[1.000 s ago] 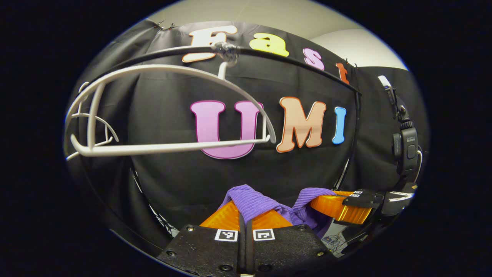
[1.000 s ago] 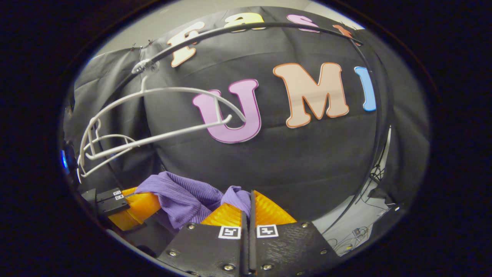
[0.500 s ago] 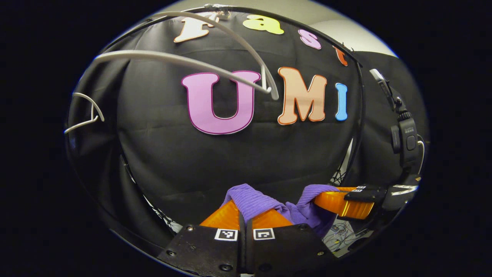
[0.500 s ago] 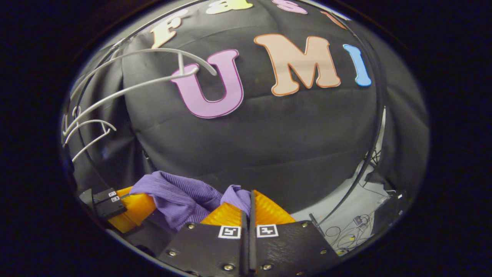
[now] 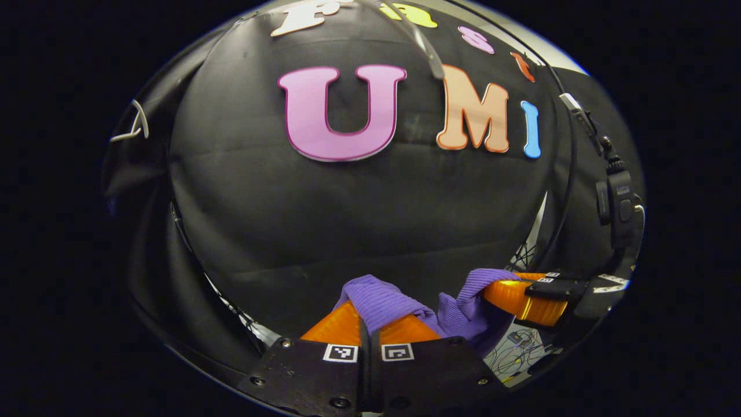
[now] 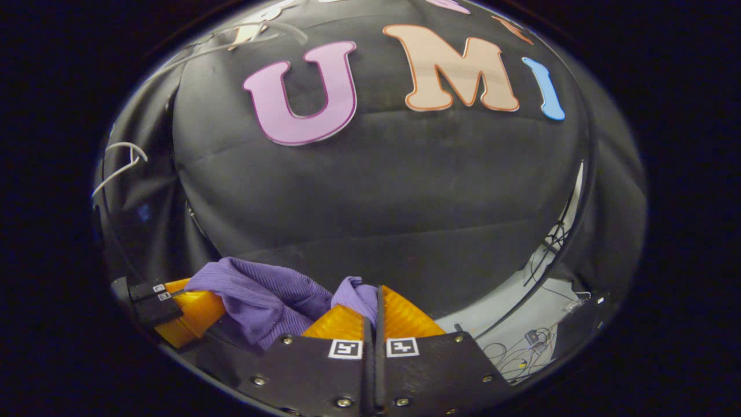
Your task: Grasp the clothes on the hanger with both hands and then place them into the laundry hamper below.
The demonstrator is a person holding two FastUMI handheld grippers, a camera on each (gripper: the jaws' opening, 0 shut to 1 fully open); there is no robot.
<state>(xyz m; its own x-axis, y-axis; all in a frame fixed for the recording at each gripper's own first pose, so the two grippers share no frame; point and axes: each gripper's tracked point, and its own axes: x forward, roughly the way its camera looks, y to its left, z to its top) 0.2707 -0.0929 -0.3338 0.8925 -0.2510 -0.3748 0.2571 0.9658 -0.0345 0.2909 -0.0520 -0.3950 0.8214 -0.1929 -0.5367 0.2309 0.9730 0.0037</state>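
Observation:
A purple ribbed garment bunches between both grippers. In the left gripper view my left gripper is shut on one fold of it, and the cloth runs right to the right gripper, whose fingers also pinch it. In the right gripper view my right gripper is shut on the purple garment, which stretches left to the left gripper. White hangers show at the upper left edge, small and high; a hanger end shows in the left gripper view. The hamper is hidden below.
The black cloth wall stands close ahead of both grippers. A black rail curves down the right side. Cables lie on the pale floor at the lower right. A camera mount rises on the right gripper.
Both grippers have sunk with the purple garment held between them; the white hangers have slid up toward the top edges of both views. More floor shows at lower right.

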